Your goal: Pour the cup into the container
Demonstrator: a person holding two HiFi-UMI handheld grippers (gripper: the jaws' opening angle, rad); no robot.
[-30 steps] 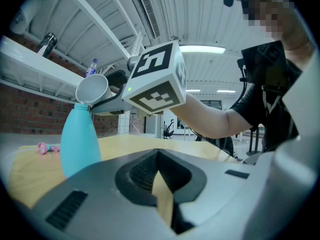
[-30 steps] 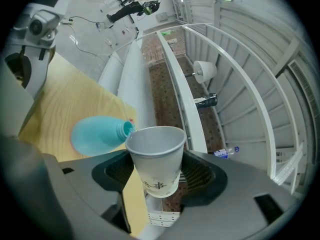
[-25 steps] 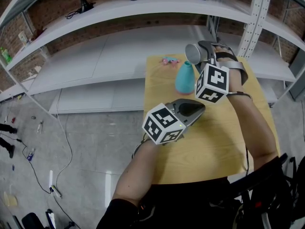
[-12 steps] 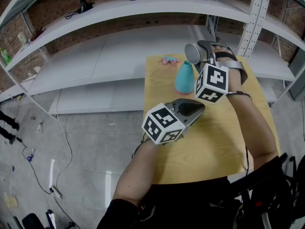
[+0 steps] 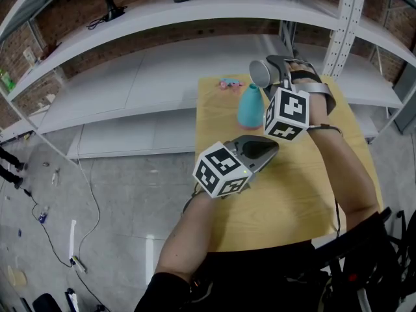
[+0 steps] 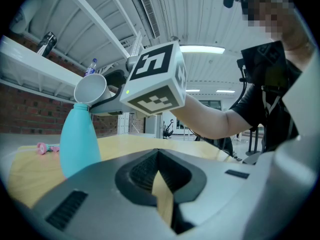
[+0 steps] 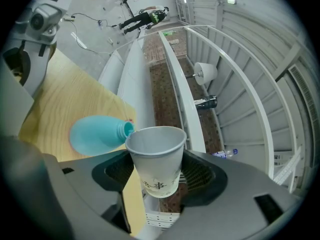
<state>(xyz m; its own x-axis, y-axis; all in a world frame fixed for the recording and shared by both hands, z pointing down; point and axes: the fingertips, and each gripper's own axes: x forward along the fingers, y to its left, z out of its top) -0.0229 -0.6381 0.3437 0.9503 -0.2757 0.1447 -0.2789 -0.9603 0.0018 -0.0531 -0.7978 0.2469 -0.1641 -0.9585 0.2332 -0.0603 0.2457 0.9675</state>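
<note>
On a wooden table (image 5: pixel 292 200), toward the left, the left gripper (image 5: pixel 265 146) sits low with its jaws nearly together and nothing between them. Just beyond it a teal bottle (image 5: pixel 250 108) stands upright, with a narrow neck. Over its mouth a white paper cup (image 5: pixel 259 73) is tipped sideways, pinched in the right gripper (image 5: pixel 276 70). Pouring well probably means keeping the rim right above that small opening and tilting slowly, because nothing steadies the bottle.
</note>
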